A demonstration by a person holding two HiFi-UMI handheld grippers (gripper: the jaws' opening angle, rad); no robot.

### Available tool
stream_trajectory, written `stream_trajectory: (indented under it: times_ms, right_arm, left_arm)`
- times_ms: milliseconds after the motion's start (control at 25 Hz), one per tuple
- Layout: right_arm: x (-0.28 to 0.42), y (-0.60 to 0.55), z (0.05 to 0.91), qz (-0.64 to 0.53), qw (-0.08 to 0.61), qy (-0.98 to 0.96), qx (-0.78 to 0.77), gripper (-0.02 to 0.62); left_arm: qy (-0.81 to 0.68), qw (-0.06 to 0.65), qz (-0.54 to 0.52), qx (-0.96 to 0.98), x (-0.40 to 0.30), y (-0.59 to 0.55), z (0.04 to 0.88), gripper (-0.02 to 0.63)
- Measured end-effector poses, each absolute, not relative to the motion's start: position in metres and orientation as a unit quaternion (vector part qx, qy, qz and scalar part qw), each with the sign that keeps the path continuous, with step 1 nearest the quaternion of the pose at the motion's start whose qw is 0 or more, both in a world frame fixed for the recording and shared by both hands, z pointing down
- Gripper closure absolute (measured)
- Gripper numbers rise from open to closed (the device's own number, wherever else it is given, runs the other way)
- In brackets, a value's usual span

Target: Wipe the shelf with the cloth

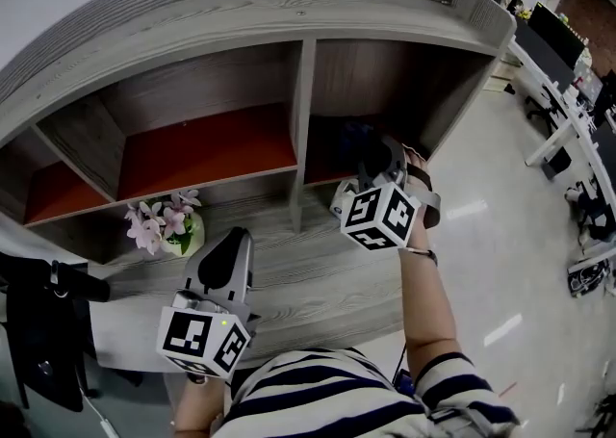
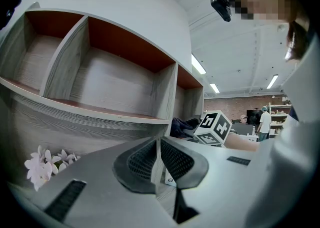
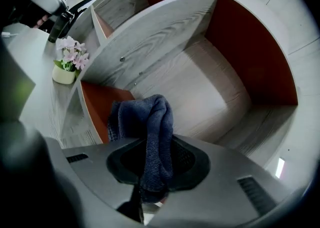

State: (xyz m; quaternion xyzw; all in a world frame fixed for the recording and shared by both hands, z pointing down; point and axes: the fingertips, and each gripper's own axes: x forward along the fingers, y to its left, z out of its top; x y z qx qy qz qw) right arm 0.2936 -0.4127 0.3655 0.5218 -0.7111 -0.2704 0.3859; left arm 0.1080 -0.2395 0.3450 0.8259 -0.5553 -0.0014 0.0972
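My right gripper (image 3: 155,158) is clamped on the soft, dark-blue knitted cloth (image 3: 150,119), inside the grey wood-grain shelf's (image 1: 289,34) lower right compartment. It's light and floppy, so I judge the thick bunched fold the best hold. My left gripper (image 2: 158,166) has its jaws together, empty.

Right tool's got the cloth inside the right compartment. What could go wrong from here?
The cloth is a narrow bunch pinched in the right tool; dragging on the shelf might pull it free. The left tool, shut and empty, sits near the flower pot and might knock it over.
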Motion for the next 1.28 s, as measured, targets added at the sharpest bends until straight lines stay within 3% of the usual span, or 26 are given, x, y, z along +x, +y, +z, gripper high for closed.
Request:
stream_trajectory:
  times_ms: [960, 1280]
  right_arm:
    - [0.362, -0.421, 0.366, -0.227, 0.421, -0.638, 0.603, 0.497]
    - [0.354, -0.409, 0.345, -0.205, 0.346, -0.662, 0.633, 0.497]
  left_arm:
    - [-0.548, 0.103, -0.006, 0.83, 0.101, -0.241, 0.347, 0.569]
    - [-0.555, 0.098, -0.01, 0.826, 0.077, -0.234, 0.34, 0.569]
